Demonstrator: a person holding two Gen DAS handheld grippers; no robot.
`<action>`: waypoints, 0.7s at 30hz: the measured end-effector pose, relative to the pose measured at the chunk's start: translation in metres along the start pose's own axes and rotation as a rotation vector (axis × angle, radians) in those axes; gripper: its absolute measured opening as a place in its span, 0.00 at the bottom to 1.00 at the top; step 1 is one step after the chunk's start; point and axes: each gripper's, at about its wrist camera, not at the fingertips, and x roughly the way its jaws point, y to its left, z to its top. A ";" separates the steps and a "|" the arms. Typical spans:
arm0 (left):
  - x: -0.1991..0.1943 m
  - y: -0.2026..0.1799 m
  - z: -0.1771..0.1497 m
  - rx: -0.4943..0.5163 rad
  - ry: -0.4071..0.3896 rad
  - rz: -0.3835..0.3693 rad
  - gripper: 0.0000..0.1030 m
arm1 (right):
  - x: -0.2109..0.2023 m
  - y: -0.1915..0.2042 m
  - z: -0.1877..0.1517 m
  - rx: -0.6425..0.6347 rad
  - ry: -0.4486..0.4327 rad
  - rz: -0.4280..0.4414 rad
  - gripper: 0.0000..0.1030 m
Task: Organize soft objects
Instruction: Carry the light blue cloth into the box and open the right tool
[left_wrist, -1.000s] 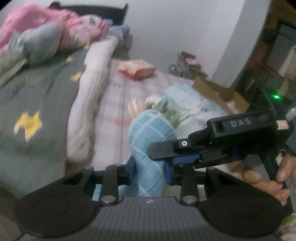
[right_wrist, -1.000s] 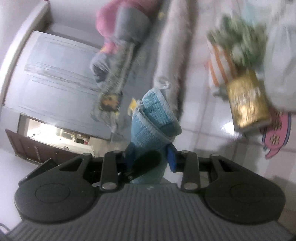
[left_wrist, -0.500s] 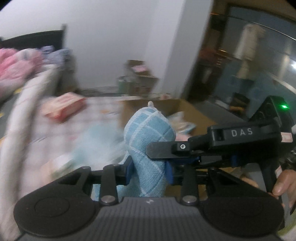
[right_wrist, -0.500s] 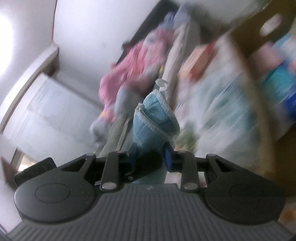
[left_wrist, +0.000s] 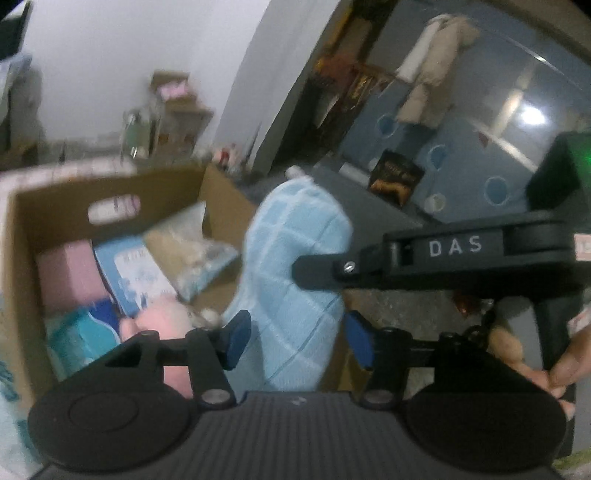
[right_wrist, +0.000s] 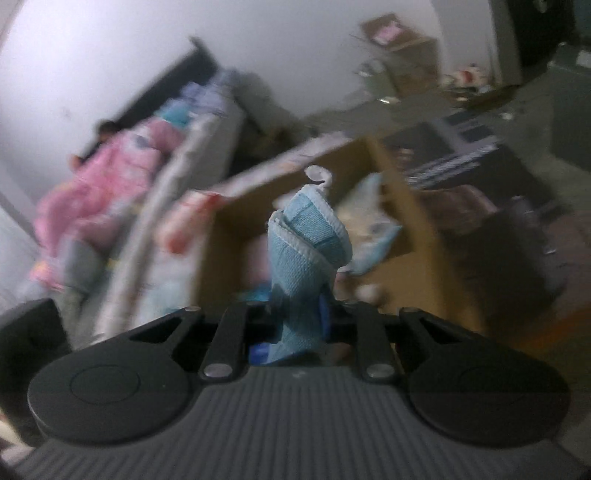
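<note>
A rolled light-blue checked towel (left_wrist: 295, 240) stands upright between the blue pads of my left gripper (left_wrist: 297, 339). Its jaws are opening and both pads stand just off the cloth. My right gripper (left_wrist: 317, 267) reaches in from the right and pinches the roll. In the right wrist view the towel (right_wrist: 306, 240) is squeezed thin between the pads of the right gripper (right_wrist: 295, 325), which is shut on it. An open cardboard box (left_wrist: 110, 192) lies just beyond and left of the towel; in the right wrist view the box (right_wrist: 421, 229) is straight behind it.
The box holds a pink pack (left_wrist: 66, 277), a blue printed pack (left_wrist: 136, 273) and a clear bag (left_wrist: 192, 243). A bed with pink bedding (right_wrist: 110, 177) runs along the left. A person's hand (left_wrist: 561, 365) grips the right tool. Cluttered boxes stand by the far wall.
Both views have swung from the bed to the cardboard box. The left pads have spread off the towel. The right pads have closed tighter on it.
</note>
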 end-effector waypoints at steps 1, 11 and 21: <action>0.006 0.005 -0.001 -0.020 0.018 0.007 0.57 | 0.007 -0.003 0.002 -0.016 0.016 -0.028 0.15; -0.025 0.060 0.002 -0.087 0.004 0.159 0.57 | 0.094 0.025 0.029 -0.324 0.182 -0.245 0.16; -0.050 0.090 0.003 -0.146 -0.016 0.233 0.58 | 0.136 0.048 0.027 -0.448 0.199 -0.338 0.29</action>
